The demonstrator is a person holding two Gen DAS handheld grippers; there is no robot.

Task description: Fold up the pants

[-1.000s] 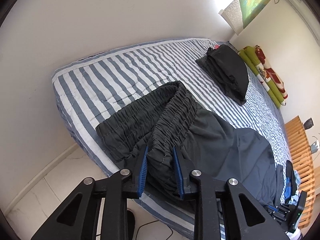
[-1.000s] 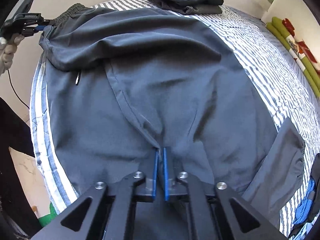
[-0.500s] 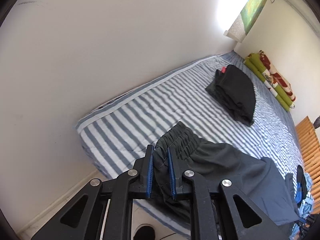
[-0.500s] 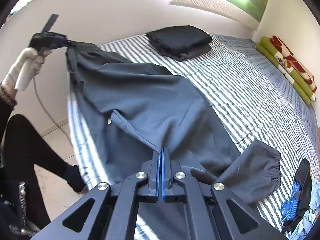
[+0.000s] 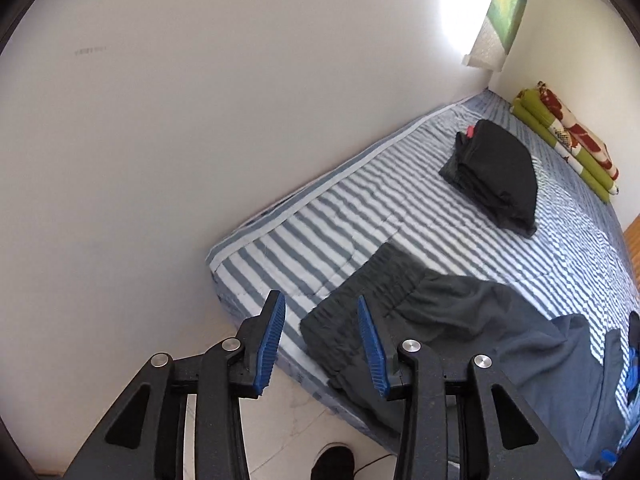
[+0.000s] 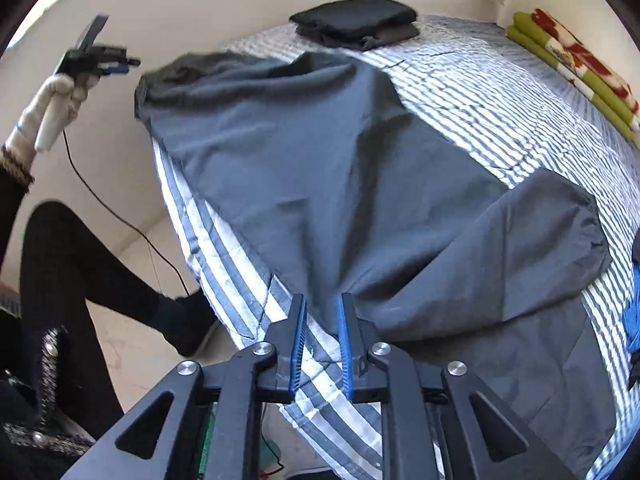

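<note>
Releasing the pants [image 6: 340, 168] is the step in hand, as we judge it. Both tools have just been opening. We see the left gripper [image 5: 320, 340] with its jaws spread and nothing between them; the waistband [image 5: 360, 300] lies behind them at lower centre of the left view. The right gripper [image 6: 322, 344] stands slightly parted, also empty, over the striped mattress [image 6: 224, 256] edge at lower centre of its view.

To do this well, we would lift each tool straight clear of the cloth, so no pad drags a layer out of line. We would then check that the two legs lie flush before the next fold.

The pants are dark grey-blue and thin, spread across the near part of the mattress, filling the centre of the right view. The gathered waistband sits at upper left there. One cuffed leg end [image 6: 560, 232] lies doubled over at right, with soft creases.
</note>
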